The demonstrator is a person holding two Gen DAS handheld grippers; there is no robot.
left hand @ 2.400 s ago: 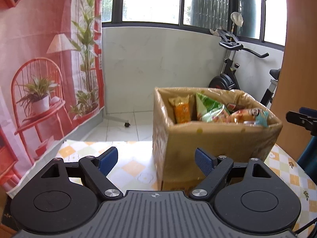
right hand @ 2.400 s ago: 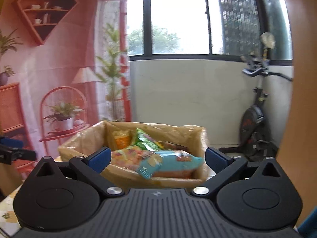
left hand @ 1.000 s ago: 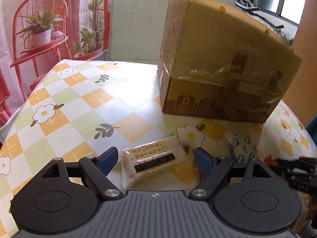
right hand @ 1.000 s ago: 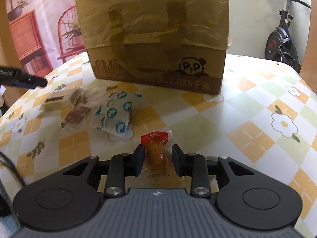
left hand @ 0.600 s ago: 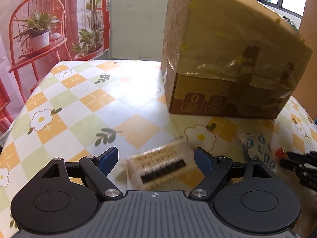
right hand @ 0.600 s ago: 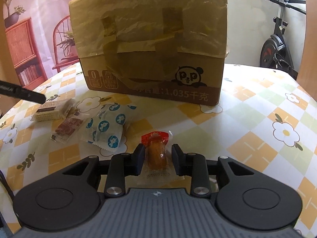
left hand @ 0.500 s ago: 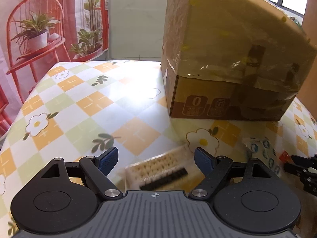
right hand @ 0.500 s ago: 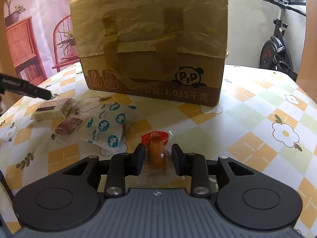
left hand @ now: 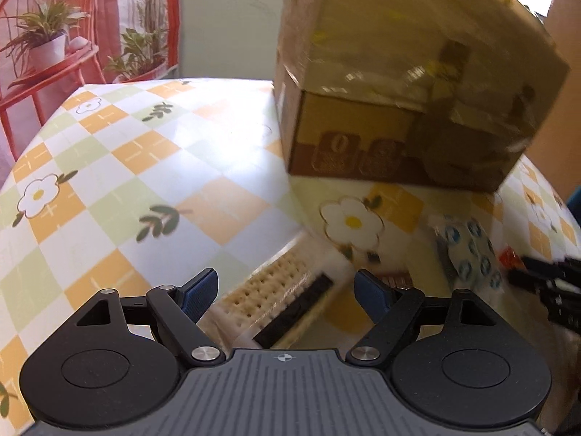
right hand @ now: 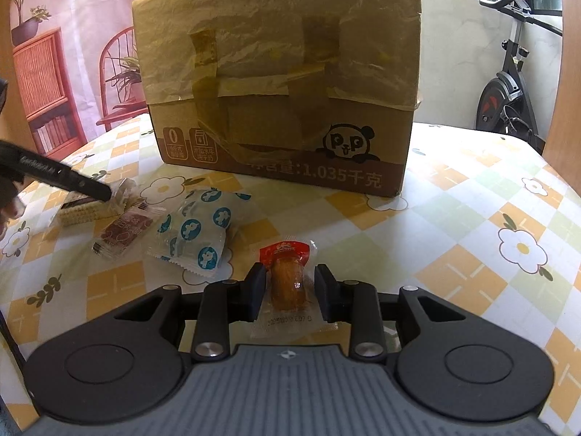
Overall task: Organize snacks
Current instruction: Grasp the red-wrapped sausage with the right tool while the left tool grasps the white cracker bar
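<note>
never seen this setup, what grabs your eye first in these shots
The big taped cardboard box stands at the back of the flowered table. In front of it, the right gripper is shut on an orange snack packet. To the left, the left gripper is open, its jaws just closing a little, around a cracker pack, with two more packets lying between the two.

My left gripper (left hand: 287, 289) fills the bottom of the frame. Its blue-padded jaws have just been closing a little but stand wide, one to each side of a cracker pack (left hand: 279, 298) lying slantwise between them, not pressed. The whole picture is blurred. A taped cardboard box (left hand: 410, 91) stands at upper right on the checked flower tablecloth (left hand: 109, 167). At the right edge lie a blue-dotted packet (left hand: 468, 250) and my other gripper's black tips (left hand: 544, 283).
</note>
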